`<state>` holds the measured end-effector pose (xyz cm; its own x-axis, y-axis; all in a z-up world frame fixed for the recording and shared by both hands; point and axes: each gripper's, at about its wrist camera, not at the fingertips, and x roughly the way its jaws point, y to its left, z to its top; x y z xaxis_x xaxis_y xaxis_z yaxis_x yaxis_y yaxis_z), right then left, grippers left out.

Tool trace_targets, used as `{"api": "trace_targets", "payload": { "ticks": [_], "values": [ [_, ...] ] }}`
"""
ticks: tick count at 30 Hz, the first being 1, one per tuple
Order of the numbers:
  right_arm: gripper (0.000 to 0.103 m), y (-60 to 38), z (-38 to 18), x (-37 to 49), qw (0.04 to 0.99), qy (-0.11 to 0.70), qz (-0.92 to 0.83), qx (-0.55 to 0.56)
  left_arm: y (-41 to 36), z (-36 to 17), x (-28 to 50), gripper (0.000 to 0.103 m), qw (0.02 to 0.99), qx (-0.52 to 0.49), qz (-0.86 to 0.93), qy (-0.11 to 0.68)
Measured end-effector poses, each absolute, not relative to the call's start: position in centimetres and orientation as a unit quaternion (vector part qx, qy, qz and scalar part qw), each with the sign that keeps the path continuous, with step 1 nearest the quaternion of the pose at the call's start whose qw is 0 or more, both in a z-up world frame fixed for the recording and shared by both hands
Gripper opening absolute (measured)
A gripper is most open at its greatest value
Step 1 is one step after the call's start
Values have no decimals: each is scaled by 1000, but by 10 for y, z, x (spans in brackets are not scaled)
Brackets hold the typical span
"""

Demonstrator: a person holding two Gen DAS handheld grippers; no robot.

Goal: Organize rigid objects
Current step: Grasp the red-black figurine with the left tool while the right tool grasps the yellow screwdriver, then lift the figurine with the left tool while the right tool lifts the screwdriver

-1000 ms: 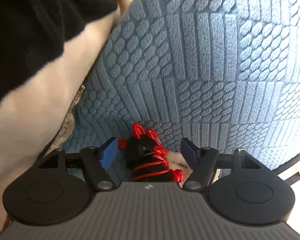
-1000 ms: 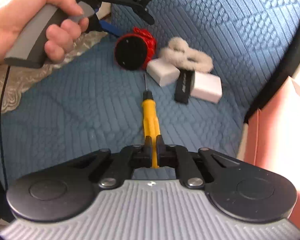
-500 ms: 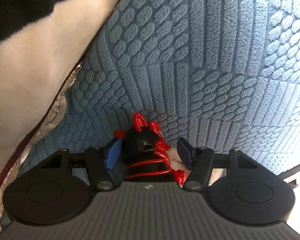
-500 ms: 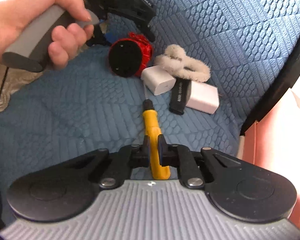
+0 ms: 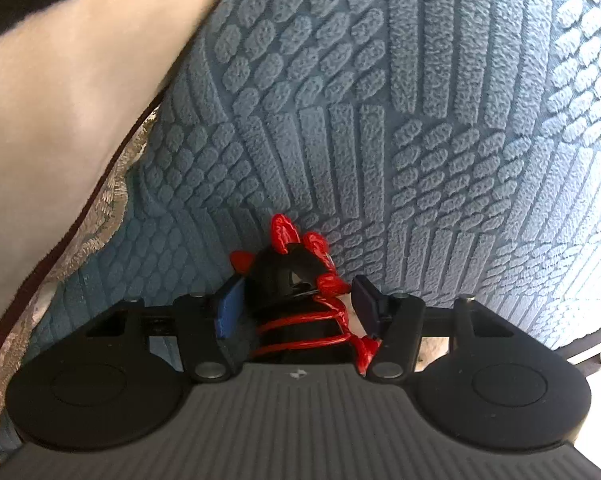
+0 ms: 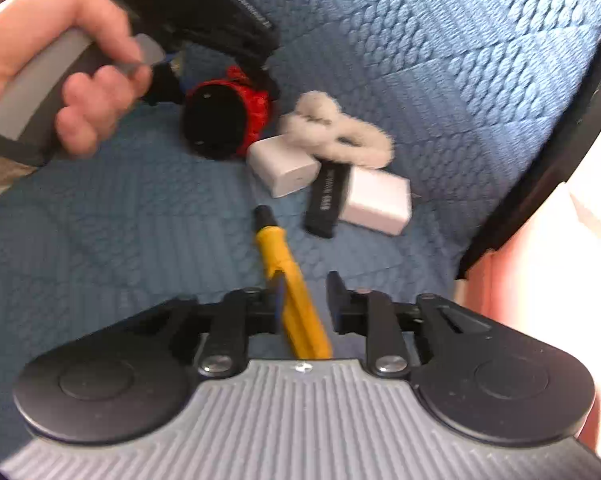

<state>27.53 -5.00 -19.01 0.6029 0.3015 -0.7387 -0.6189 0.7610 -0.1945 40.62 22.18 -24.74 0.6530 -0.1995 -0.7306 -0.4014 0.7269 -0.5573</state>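
Note:
A black cylinder wrapped in red cord (image 5: 296,300) lies on the blue quilted seat, also in the right wrist view (image 6: 224,120). My left gripper (image 5: 296,304) is open, its fingers on either side of the cylinder, the left pad (image 5: 229,308) close against it. My right gripper (image 6: 302,296) is open; a yellow-handled screwdriver (image 6: 288,276) lies between its fingers, leaning on the left one. The left gripper and the hand holding it show at the upper left of the right wrist view (image 6: 220,20).
Two white chargers (image 6: 284,168) (image 6: 378,202), a black flat stick (image 6: 326,200) and a fluffy white band (image 6: 336,132) lie clustered on the blue cushion (image 6: 420,60). A cream cushion (image 5: 60,100) is at the left. The seat's dark edge (image 6: 540,160) runs on the right.
My right gripper has opened and let go of the screwdriver, which now tilts loose between the fingers. My left gripper has narrowed around the red-wrapped cylinder.

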Motion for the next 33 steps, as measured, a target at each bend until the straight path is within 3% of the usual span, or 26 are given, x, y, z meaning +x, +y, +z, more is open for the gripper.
{"api": "trace_targets", "payload": {
  "ticks": [7, 13, 21, 33],
  "values": [
    [31, -51, -188, 283, 851, 384, 290, -210, 212, -233, 404, 63, 841, -351, 59, 409],
    [22, -52, -188, 283, 844, 392, 313, -188, 199, -217, 402, 63, 852, -342, 55, 393],
    [21, -61, -181, 273, 851, 401, 296, -168, 176, -201, 388, 63, 864, -330, 62, 375],
    [19, -71, -157, 253, 869, 393, 265, -139, 149, -187, 311, 63, 874, -312, 56, 369]
  ]
}}
